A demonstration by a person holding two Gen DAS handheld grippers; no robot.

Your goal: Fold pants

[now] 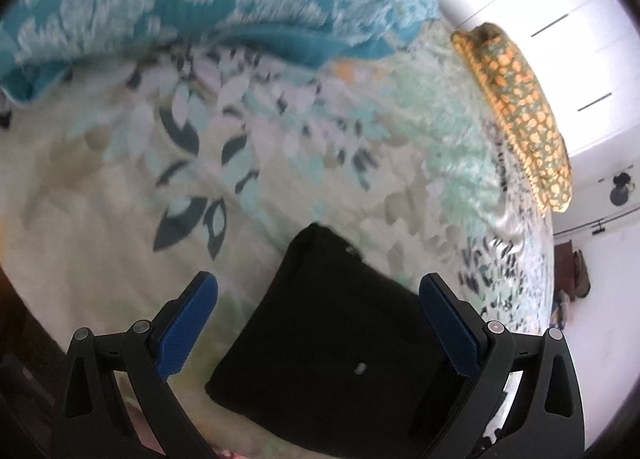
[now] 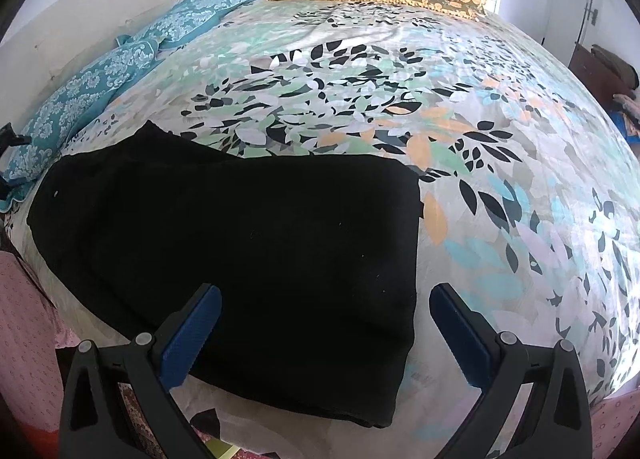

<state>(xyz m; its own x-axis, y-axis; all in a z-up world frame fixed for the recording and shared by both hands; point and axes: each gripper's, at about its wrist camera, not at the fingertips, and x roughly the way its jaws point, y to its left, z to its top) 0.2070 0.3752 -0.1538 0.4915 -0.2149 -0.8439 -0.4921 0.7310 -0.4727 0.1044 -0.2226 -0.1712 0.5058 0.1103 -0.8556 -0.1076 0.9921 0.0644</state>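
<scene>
Black pants (image 2: 240, 251) lie folded lower left on the bed (image 2: 500, 187), long axis running left-right. Right gripper (image 2: 325, 333) and left gripper (image 1: 318, 323) both hover wide open, holding nothing.

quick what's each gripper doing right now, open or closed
Left gripper: open, holding nothing, above the pants.
Right gripper: open, holding nothing.
</scene>
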